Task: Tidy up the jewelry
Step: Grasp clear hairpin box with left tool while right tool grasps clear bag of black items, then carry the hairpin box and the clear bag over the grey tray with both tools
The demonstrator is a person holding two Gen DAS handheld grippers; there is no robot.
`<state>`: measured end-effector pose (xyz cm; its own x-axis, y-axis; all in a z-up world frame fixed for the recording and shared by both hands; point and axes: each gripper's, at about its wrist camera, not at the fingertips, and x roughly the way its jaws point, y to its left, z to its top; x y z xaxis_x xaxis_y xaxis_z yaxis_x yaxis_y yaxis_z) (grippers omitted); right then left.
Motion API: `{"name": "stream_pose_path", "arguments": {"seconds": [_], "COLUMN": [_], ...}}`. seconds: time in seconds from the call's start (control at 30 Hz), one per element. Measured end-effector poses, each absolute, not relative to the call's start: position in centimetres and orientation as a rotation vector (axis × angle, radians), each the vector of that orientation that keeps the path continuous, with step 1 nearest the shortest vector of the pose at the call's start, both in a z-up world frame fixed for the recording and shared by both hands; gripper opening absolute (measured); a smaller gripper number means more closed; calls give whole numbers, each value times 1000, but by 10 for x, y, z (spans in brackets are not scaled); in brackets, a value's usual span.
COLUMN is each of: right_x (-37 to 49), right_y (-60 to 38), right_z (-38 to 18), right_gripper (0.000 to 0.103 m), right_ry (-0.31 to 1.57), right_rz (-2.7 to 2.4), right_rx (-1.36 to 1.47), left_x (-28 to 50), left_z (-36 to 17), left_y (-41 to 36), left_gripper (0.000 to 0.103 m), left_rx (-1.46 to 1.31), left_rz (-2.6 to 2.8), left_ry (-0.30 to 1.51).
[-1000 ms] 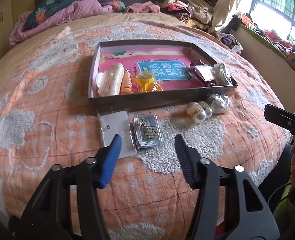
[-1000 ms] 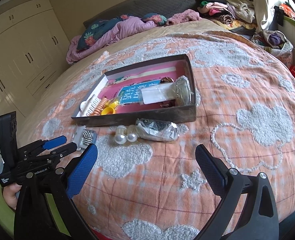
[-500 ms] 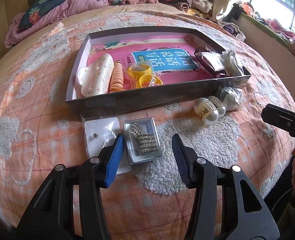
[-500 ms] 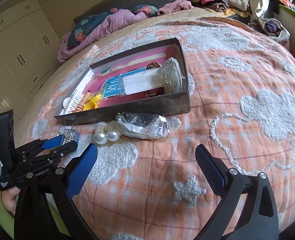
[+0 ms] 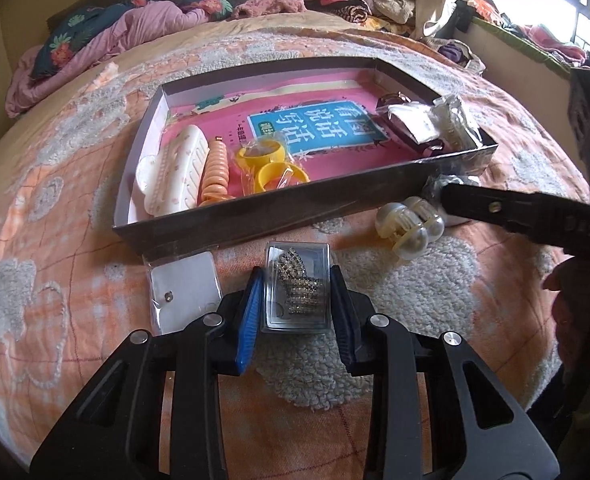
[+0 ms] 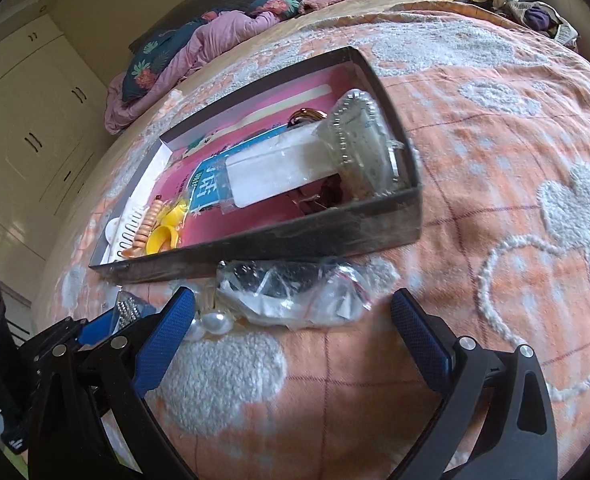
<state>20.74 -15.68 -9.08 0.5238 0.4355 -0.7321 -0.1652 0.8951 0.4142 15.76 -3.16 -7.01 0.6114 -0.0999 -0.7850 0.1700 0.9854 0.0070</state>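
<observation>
Left wrist view. Left tool [image 5: 297,312] low centre of frame, jaws just closed in, blue pads against both long sides of a small clear case [image 5: 298,286] holding rhinestone pieces. Case resting on the orange bedspread [image 5: 75,240], just below the near wall of the dark shallow box [image 5: 255,210]. Flat white card in a clear sleeve [image 5: 183,286] just left of the case, apart from the tool. Pearl claw clip [image 5: 411,226] to the right of centre on a white fleecy patch, near the box's right corner. Inside the box, left end: white hair claw [image 5: 173,176], orange spiral hair tie [image 5: 215,174], yellow rings in a bag [image 5: 271,164]; pink booklet with a blue label [image 5: 319,122] lining the bottom; packets piled at the right end [image 5: 427,124]. One black finger of the right tool [image 5: 515,214] entering from the right edge, tip over a crinkled plastic bag at the box corner.

Right wrist view. Right tool [image 6: 291,332] at bottom of frame, jaws spread wide, nothing pinched. Crinkled clear bag [image 6: 295,296] lying between and just beyond the pads, against the box's near wall [image 6: 295,240]; touching the pads or not, cannot tell. Pearl clip [image 6: 211,326] beside the left pad, partly hidden by it. Left tool at lower left with the rhinestone case [image 6: 129,310] showing between its blue pads. Wardrobe doors [image 6: 27,120] at left of frame; heaped bedding [image 6: 199,36] at top.
</observation>
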Motion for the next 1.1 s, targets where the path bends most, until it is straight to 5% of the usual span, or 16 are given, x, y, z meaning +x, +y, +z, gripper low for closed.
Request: {"name": "stream_pose_path", "arguments": {"seconds": [0.17, 0.33, 1.1], "right_x": [211, 207, 140], "right_y": [-143, -144, -168], "right_z": [-95, -91, -25], "right_gripper": [94, 73, 71], "right_ry": [926, 908, 771], "right_rz": [349, 373, 465], "right_rx": [228, 185, 176], "left_x": [154, 155, 140], "left_z": [-57, -49, -9], "left_y": [-27, -25, 5], "left_gripper": [25, 25, 25], "left_rx": [58, 35, -33], "left_rz": [-164, -161, -115], "left_ry": [875, 861, 755]}}
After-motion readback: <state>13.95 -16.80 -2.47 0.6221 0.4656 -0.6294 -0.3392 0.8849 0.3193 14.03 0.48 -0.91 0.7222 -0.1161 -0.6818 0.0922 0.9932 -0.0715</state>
